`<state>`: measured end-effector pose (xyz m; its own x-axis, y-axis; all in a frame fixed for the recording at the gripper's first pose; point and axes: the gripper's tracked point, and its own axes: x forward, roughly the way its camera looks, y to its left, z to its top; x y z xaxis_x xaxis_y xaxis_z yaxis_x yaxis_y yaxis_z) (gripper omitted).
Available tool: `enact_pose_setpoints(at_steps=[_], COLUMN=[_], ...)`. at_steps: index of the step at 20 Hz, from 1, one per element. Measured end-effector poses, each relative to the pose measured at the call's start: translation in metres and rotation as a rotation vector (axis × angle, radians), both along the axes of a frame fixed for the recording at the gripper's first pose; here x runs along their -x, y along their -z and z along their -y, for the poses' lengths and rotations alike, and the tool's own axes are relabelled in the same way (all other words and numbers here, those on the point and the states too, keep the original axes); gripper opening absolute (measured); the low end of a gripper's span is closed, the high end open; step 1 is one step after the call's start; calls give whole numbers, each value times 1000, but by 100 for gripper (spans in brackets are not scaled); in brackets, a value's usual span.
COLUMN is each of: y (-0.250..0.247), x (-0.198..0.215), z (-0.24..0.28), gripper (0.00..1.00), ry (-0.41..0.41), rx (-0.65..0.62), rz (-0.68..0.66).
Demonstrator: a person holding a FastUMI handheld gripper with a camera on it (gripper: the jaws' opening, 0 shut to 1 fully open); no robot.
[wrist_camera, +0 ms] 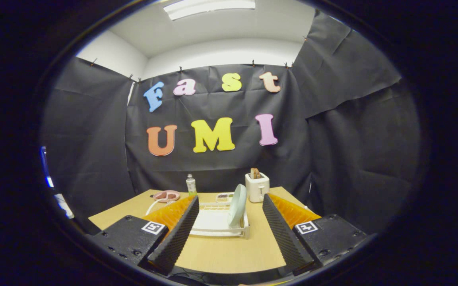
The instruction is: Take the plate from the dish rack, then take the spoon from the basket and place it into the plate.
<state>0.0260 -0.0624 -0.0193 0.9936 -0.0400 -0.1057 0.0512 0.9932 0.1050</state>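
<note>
The plate (pixel 237 205) stands on edge in the dish rack (pixel 217 224), ahead of the gripper (pixel 228 234) and between the lines of its wide-spread, empty jaws. It looks stiff, smooth and probably slippery, likely breakable, so pinching the upper rim seems best. Beyond the rack stand a toaster (pixel 257 186), a bottle (pixel 191 184) and a small basket (pixel 224 196).

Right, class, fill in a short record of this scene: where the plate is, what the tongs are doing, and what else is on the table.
plate: pale green plate standing on edge in the white dish rack
tongs: tongs open, holding nothing, dish rack just ahead between the fingers
table: wooden table
beyond rack: toaster, bottle, pink dish
spoon: cannot tell
</note>
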Motion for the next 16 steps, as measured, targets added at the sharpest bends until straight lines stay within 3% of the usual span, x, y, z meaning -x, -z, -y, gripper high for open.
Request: enact_pose_setpoints(at_steps=[8,13,16], y=[-6,8,21], x=[-78,-146,-183], z=[15,10,16], gripper=[100,100,100], ry=[24,-52,-59], rx=[8,-110,-109], rz=[-109,-245,-323])
